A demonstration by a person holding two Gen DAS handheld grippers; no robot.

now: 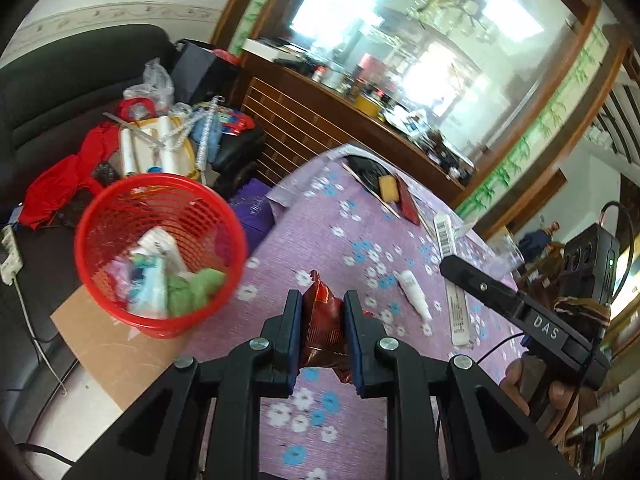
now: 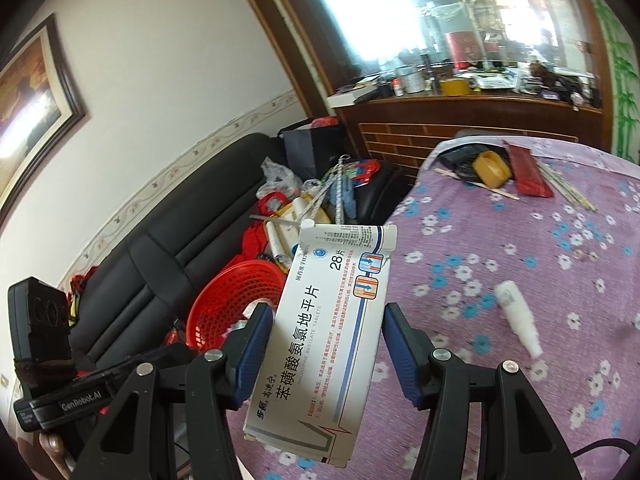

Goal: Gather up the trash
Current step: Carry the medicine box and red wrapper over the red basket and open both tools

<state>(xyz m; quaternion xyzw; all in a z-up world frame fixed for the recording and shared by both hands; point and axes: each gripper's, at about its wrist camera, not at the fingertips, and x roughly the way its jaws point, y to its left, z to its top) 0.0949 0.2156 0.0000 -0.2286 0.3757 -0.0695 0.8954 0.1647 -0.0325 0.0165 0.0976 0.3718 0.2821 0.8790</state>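
My left gripper [image 1: 322, 300] is shut on a crumpled red-brown foil wrapper [image 1: 324, 324], held over the near edge of the purple flowered tablecloth [image 1: 340, 232]. Left of it, lower down, a red mesh basket [image 1: 100, 216] stands on the floor with several bits of trash inside. My right gripper [image 2: 328, 312] is shut on a white medicine box [image 2: 320, 340], which stands upright between the blue pads with its top flap open. Behind that box the red mesh basket [image 2: 224, 292] shows beside the sofa. A small white bottle [image 1: 414, 294] [image 2: 518, 316] lies on the cloth.
A black sofa [image 2: 168, 248] piled with red cloth, bags and rolls sits beyond the basket. A cardboard sheet [image 1: 108, 344] lies on the floor under it. At the table's far end lie a yellow object [image 2: 492, 168], a red packet [image 2: 528, 176] and sticks. A wooden cabinet [image 2: 460, 120] stands behind.
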